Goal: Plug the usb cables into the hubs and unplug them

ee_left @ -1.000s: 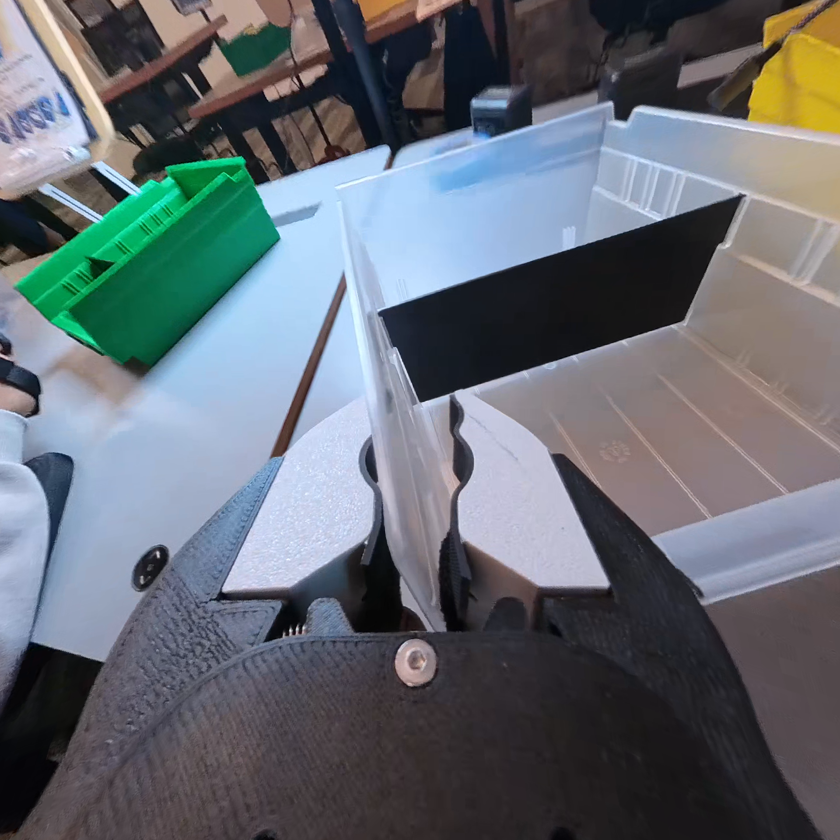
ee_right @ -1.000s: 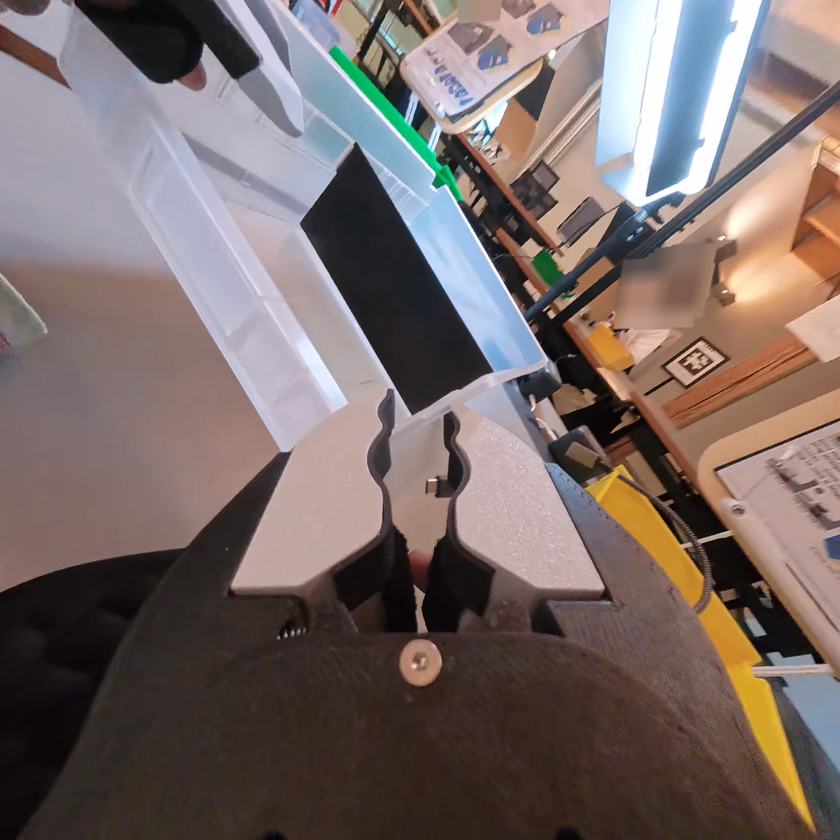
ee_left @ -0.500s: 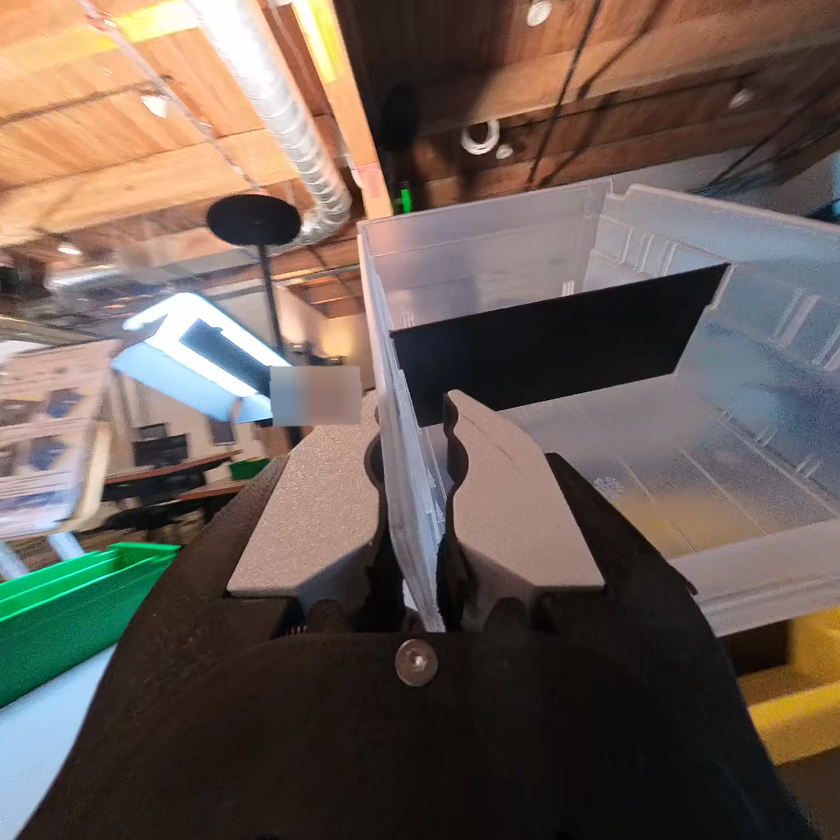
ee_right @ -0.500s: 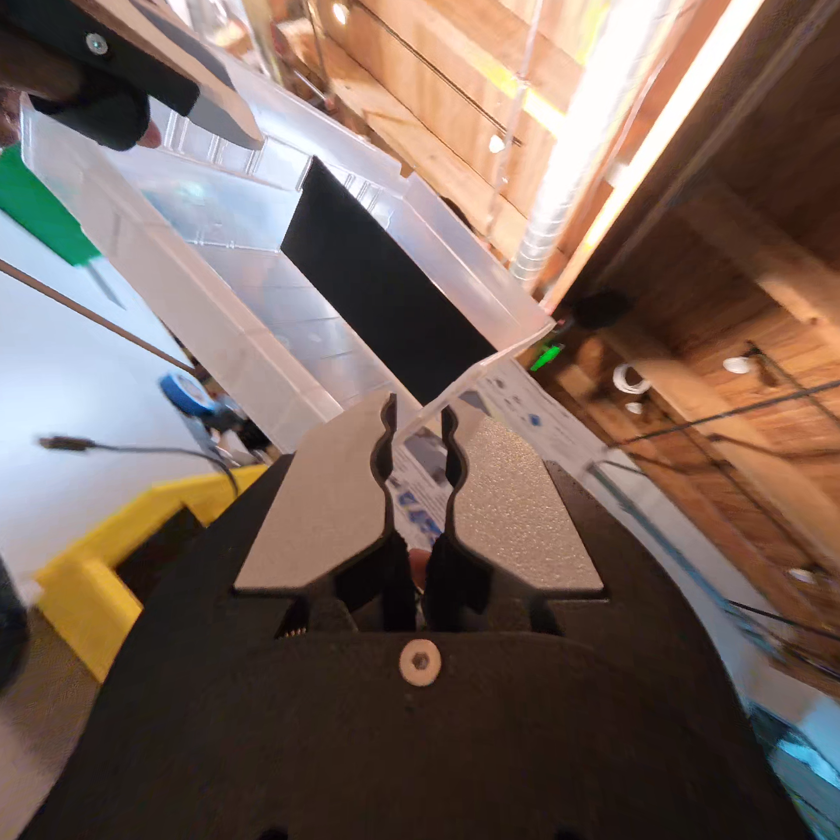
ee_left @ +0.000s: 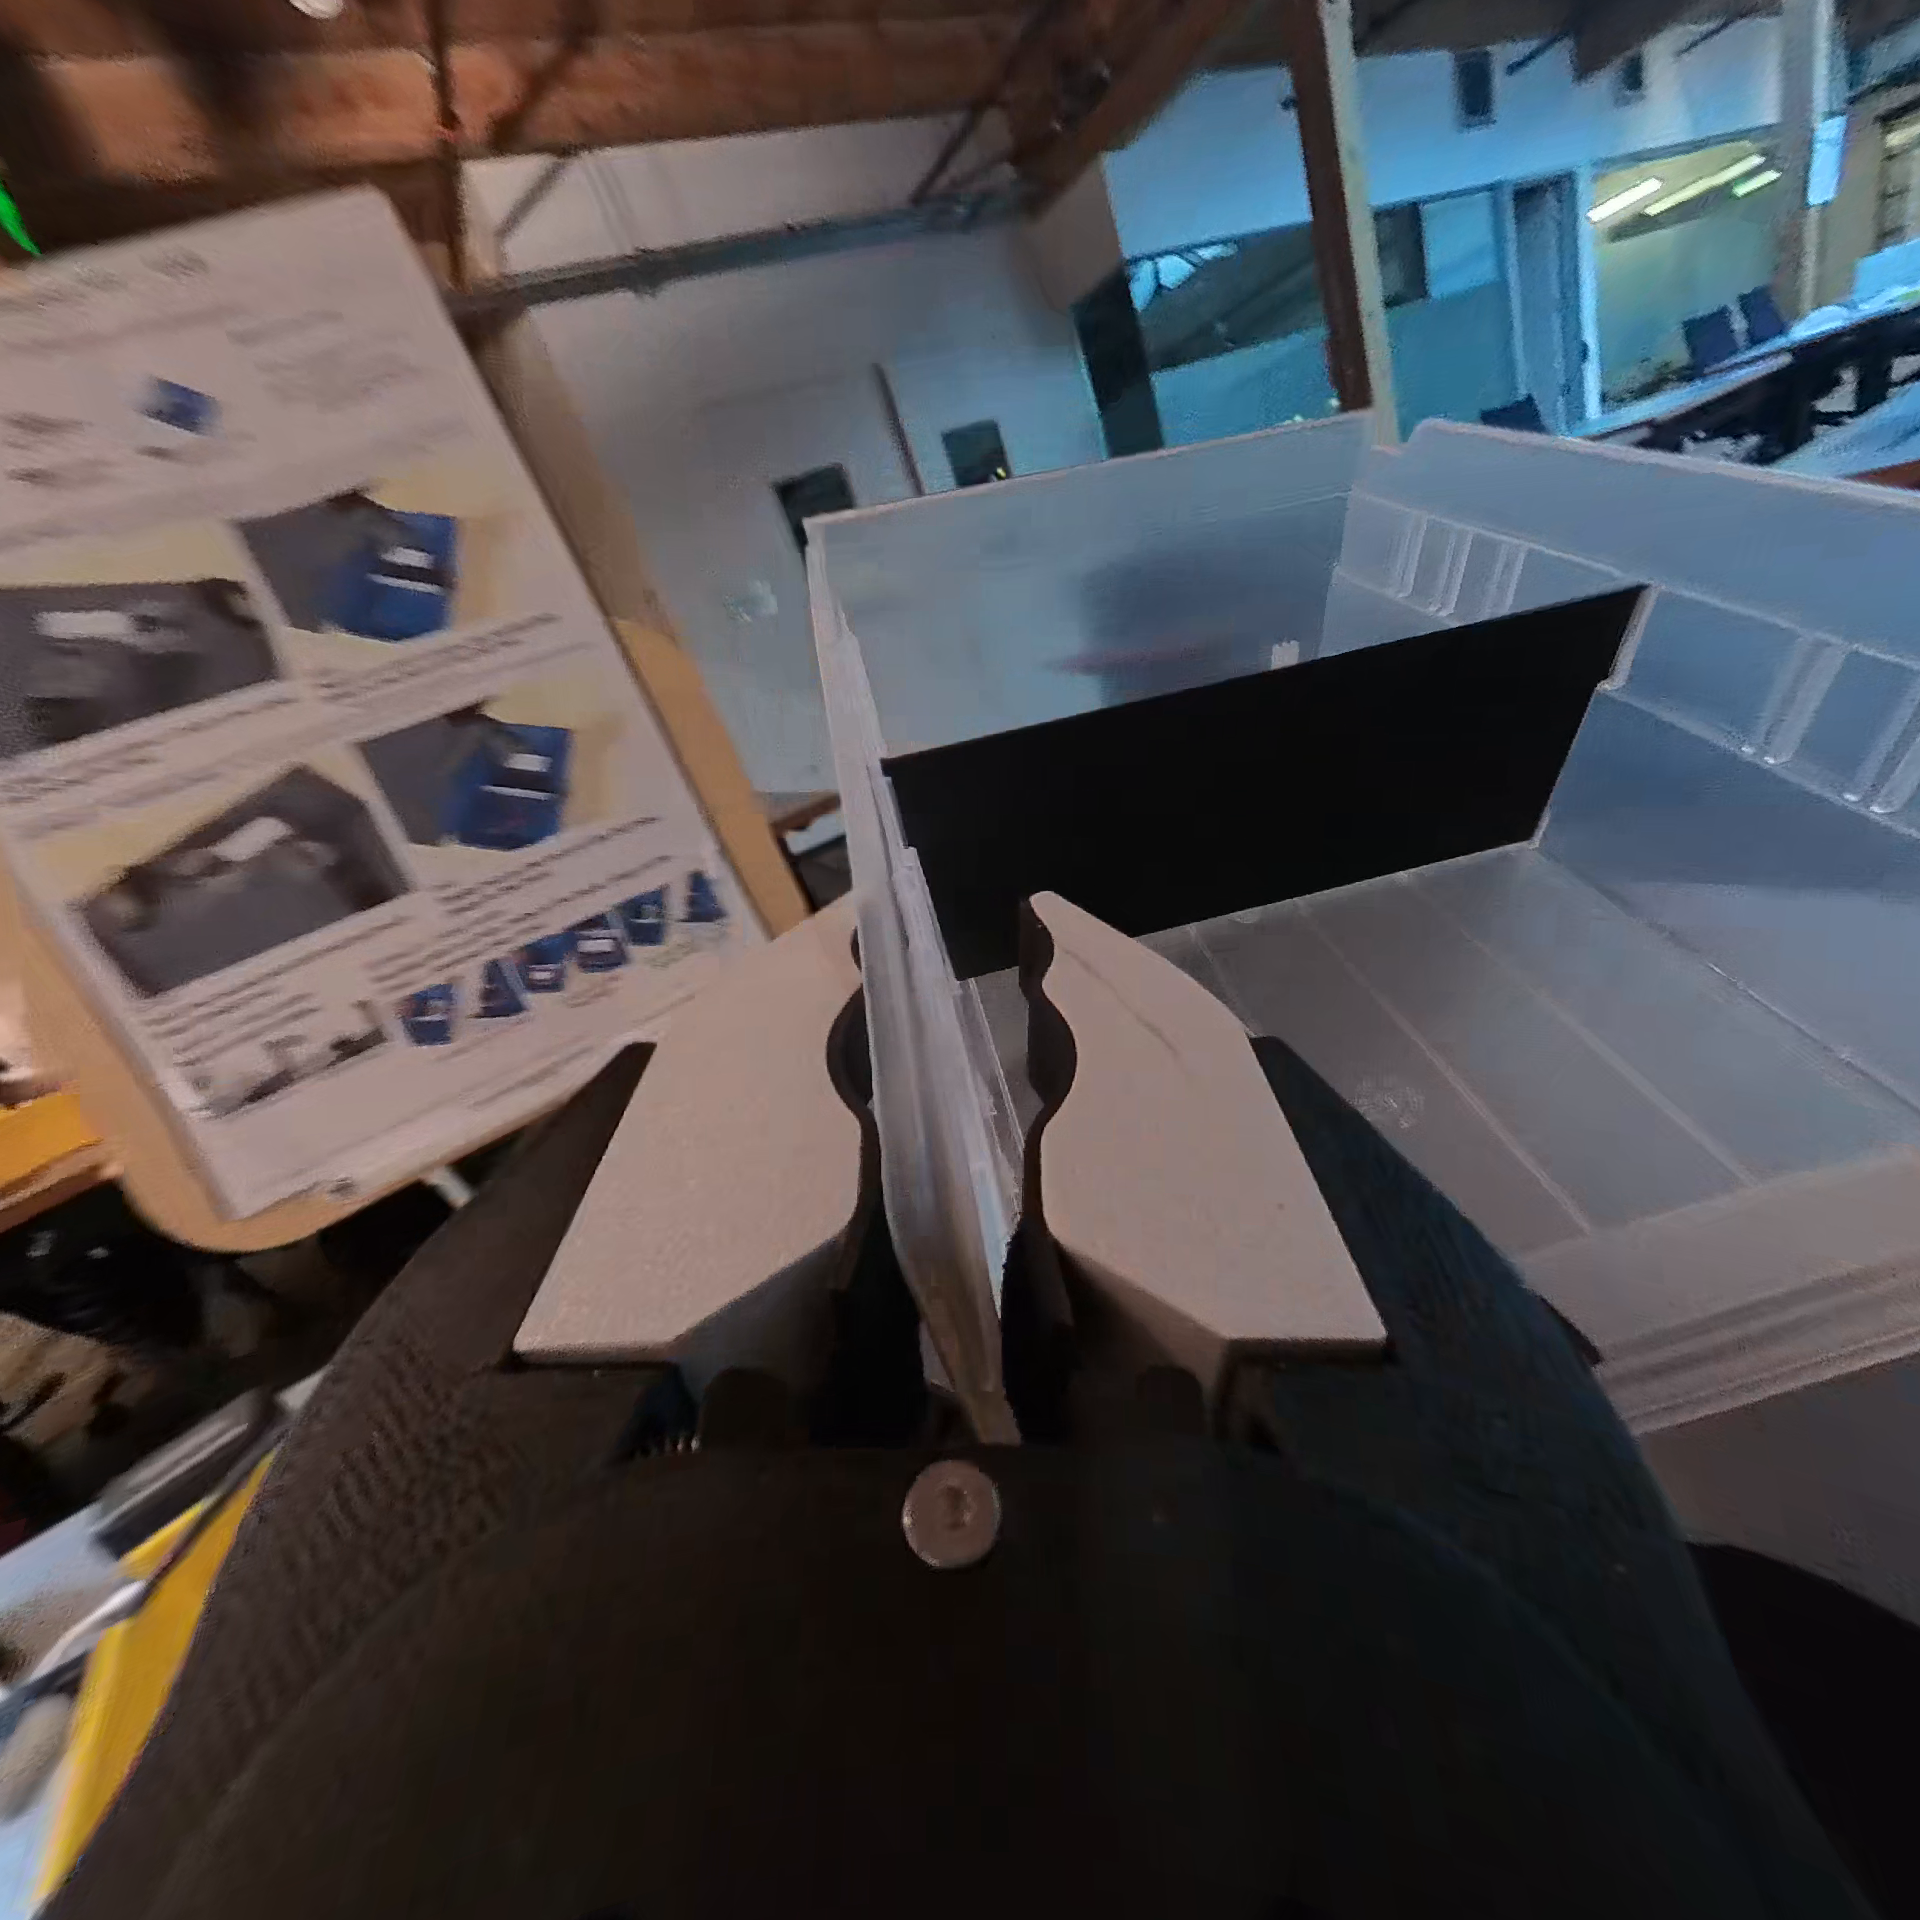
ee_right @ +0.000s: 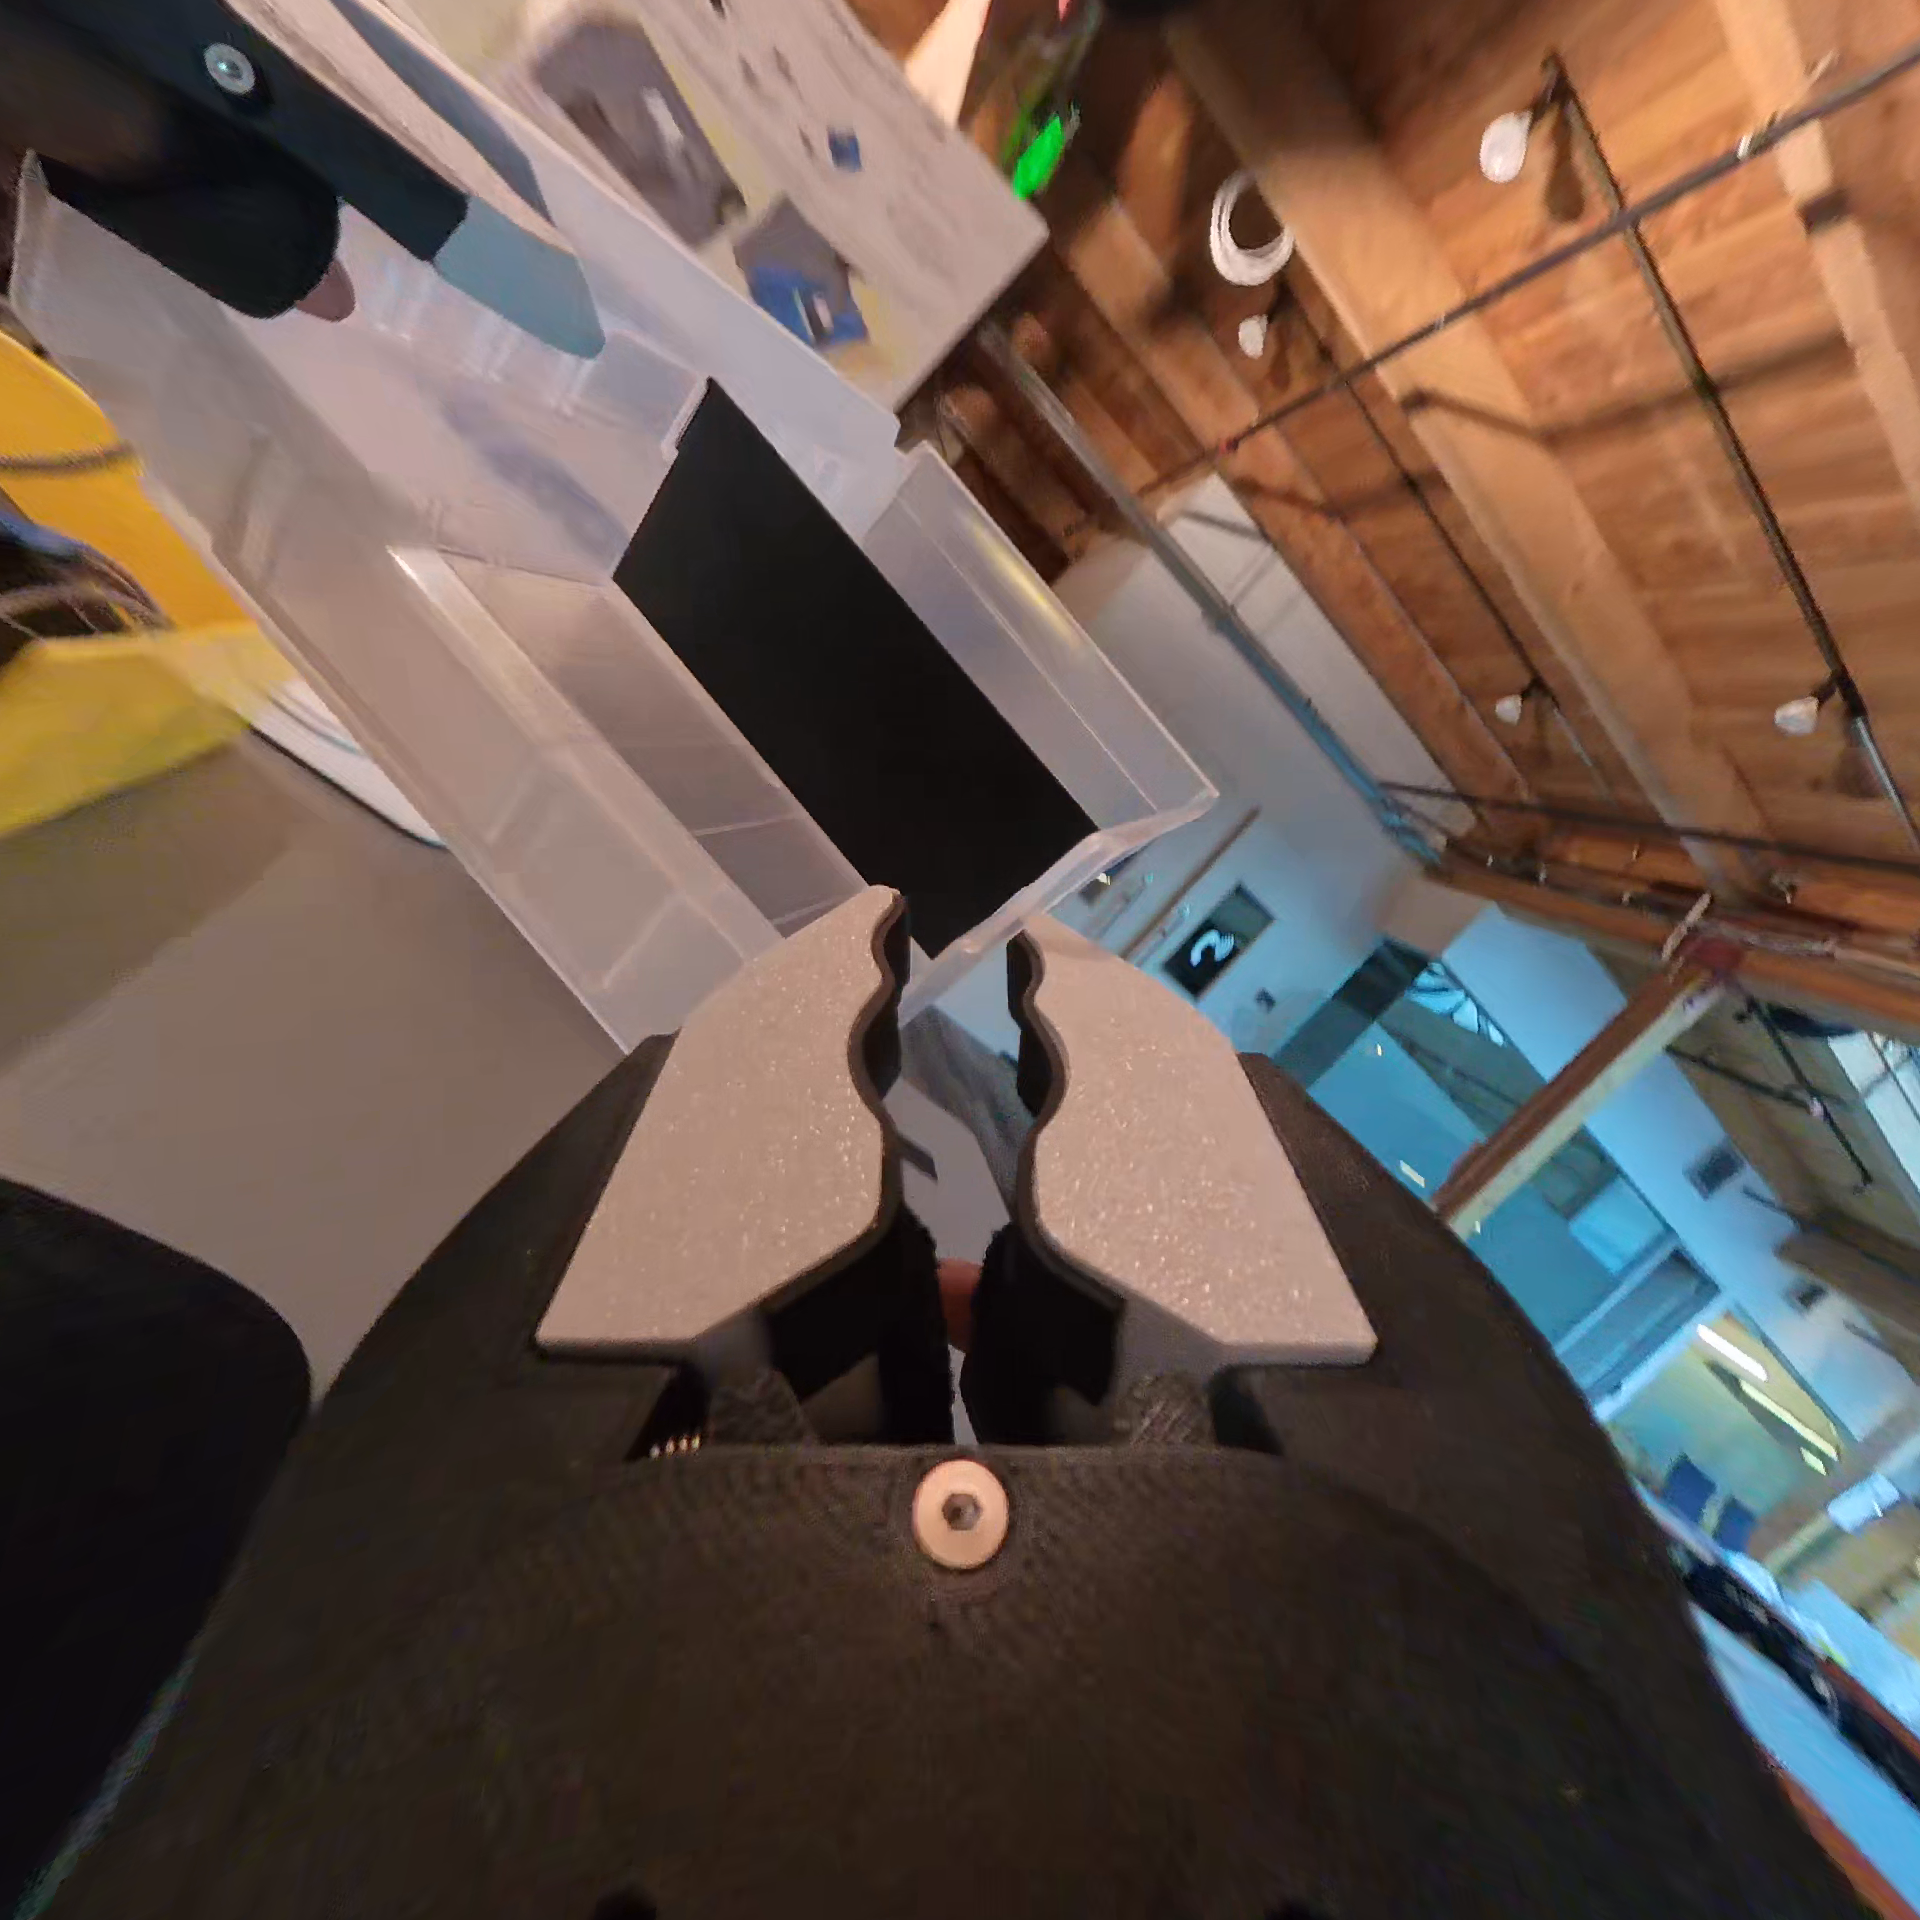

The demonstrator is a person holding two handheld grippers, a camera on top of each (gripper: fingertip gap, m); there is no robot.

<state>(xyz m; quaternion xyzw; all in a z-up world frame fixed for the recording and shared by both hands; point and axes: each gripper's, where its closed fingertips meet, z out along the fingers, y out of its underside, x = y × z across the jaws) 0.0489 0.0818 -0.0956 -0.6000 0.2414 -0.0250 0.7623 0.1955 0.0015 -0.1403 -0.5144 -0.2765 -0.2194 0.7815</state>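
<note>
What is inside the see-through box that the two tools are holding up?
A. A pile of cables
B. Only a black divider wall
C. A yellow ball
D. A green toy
B: the clear bin, pinched on its side wall by the left tool and at its corner by the right tool, shows a bare floor with just a black divider standing across it.

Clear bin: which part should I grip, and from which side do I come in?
Grip the clear bin by a thin side wall, coming in over the open rim so the jaws straddle it, one inside and one outside, as the left gripper does. The walls are flat and narrow; avoid the black divider.
</note>
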